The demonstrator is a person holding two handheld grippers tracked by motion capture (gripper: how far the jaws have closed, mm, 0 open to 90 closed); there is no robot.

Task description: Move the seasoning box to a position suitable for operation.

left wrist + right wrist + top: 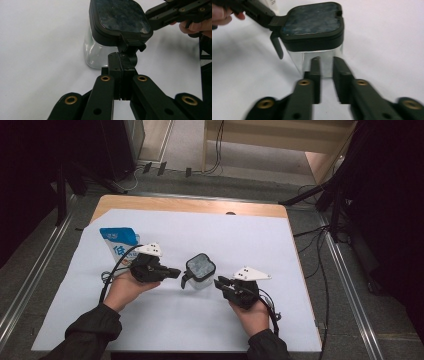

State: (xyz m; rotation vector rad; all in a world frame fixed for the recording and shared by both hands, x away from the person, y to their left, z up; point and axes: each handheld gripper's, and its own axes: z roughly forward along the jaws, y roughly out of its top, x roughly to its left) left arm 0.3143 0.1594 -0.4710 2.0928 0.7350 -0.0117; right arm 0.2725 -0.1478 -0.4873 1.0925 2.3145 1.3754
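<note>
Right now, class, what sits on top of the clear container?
A dark lid covers the clear container, its latch beside the left gripper. The tinted lid hides any contents.

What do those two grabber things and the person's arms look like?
Both are black. The left gripper and right gripper each have two flat jaws on linked bars with brass-coloured rivets, a pale three-cornered plate on top and a trailing black cable. The person wears dark long sleeves.
</note>
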